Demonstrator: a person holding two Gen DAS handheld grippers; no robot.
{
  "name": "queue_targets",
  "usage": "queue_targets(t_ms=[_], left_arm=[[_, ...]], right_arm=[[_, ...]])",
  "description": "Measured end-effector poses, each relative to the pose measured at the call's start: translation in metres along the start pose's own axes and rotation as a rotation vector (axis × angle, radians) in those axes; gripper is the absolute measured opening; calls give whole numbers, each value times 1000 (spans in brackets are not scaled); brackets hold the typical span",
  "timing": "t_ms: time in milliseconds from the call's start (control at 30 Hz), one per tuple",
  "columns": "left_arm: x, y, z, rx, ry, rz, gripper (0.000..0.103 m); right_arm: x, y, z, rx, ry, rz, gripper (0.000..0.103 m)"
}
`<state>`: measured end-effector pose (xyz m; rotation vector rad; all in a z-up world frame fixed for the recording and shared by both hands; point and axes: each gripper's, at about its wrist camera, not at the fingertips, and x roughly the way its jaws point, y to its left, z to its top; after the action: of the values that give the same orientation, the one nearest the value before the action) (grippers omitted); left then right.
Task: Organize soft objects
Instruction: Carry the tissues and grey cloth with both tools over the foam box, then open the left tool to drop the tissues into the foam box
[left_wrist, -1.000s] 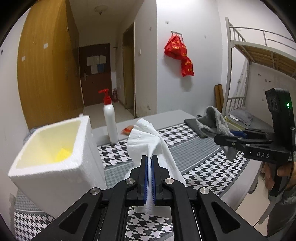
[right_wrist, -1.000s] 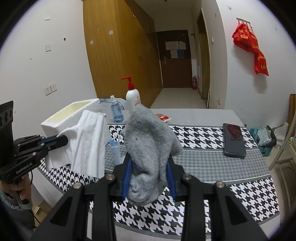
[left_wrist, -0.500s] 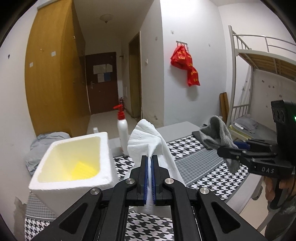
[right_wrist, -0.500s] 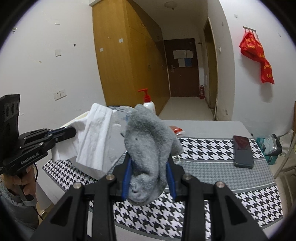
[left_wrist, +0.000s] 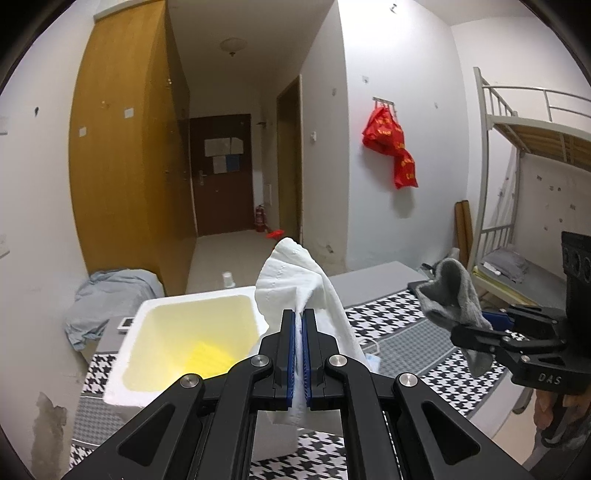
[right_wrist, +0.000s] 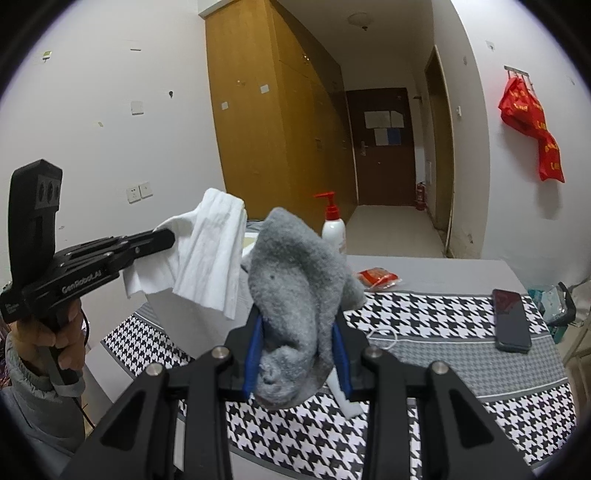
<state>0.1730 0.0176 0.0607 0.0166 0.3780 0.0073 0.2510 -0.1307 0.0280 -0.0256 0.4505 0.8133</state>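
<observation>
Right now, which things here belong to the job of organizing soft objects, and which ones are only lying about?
Part of the job:
- white tissue, clamped in the left gripper
- grey sock, clamped in the right gripper
- white foam box, open top

Only lying about:
- pump bottle
- black phone
- red packet

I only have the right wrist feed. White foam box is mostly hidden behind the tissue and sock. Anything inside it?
Observer: Left wrist view looks into the foam box: yellowish interior with one bright yellow item at the bottom.
Operator: Tissue pinched properly?
Observer: Yes, the left gripper fingers are shut on the white tissue, which sticks out above and below them.
Operator: What's right of my frame?
Observer: A white metal bunk bed against the wall.
</observation>
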Motion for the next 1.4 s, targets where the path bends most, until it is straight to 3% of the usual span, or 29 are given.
queue_targets(t_ms=[867,1400], left_arm=[[-2,75,-6,-95,2,167,4],[21,86,-12,-102,62,151,4]], right_arm=[[40,48,21,-84,-1,127,39],[56,70,24,-98,9,163,39]])
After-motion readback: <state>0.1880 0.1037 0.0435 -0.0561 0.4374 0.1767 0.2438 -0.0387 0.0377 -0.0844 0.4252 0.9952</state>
